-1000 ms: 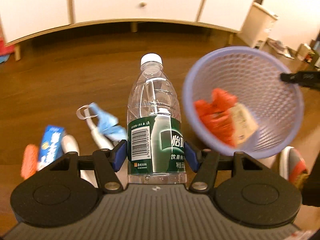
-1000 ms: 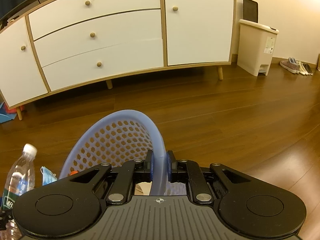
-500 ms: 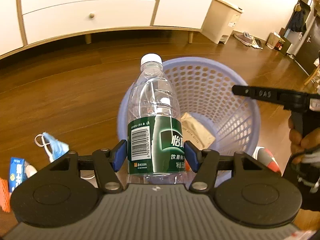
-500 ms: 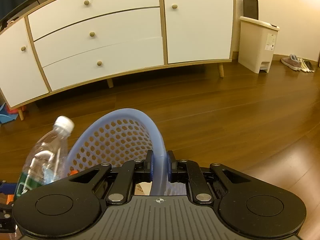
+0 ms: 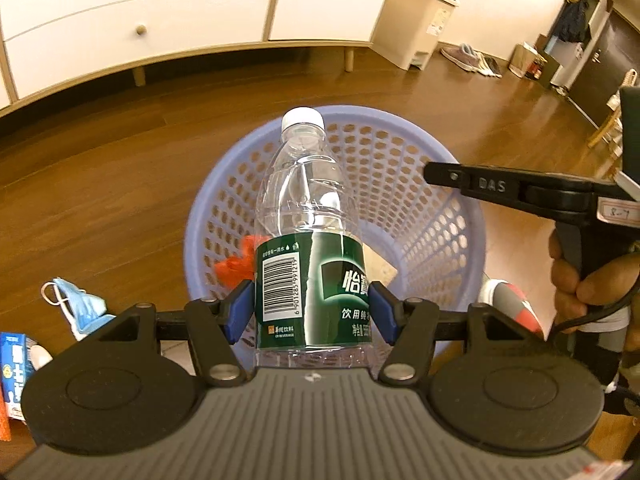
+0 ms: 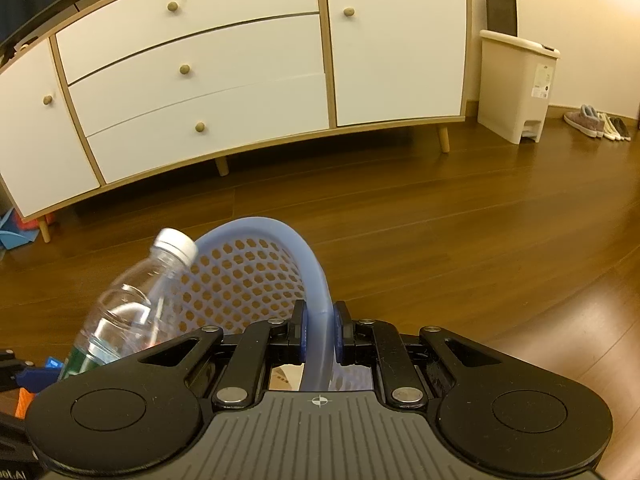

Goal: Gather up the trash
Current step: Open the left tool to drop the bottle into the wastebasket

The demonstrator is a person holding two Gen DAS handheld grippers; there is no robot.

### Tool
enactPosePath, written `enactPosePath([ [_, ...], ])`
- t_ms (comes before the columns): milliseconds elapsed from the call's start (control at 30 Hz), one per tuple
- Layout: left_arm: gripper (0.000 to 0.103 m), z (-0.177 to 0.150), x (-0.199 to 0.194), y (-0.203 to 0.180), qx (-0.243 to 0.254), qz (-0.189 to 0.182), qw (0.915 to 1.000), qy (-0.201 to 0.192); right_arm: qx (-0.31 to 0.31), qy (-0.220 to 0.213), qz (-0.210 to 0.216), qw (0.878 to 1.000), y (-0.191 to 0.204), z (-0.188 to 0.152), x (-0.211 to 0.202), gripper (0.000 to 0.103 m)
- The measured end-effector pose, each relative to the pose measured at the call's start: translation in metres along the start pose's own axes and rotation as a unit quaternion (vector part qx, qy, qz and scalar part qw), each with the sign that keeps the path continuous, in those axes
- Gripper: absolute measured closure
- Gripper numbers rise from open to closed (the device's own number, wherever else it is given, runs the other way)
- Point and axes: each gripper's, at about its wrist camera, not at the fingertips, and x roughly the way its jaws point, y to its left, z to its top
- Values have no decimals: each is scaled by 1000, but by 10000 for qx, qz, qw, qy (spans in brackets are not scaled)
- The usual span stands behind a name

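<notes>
The right gripper (image 6: pixel 319 334) has its jaws clamped on the basket (image 6: pixel 256 272) rim, beside a tilted bottle (image 6: pixel 132 304).

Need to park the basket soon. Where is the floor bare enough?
Bare floor runs between the sideboard, the bin and the basket. Crowded left of the basket: a mask and a carton lie there.

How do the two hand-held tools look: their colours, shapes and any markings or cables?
Both tools are alike: a ribbed grey body, two round black discs, black linkage arms with silver rivets, blue pads. The left tool shows this close up. The right tool, seen side-on from the left wrist view, bears raised letters "DAS", a white handwritten label and a black cable.
</notes>
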Motion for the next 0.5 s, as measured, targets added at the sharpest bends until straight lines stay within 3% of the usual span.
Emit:
enactPosePath([
  [167,45,7,12,-7,-26,-260,9995,161,-18,-6,12,10000,1,0,0,94],
  [500,37,10,17,-4,-148,-123,9998,68,35,-8,1,10000,-2,0,3,94],
])
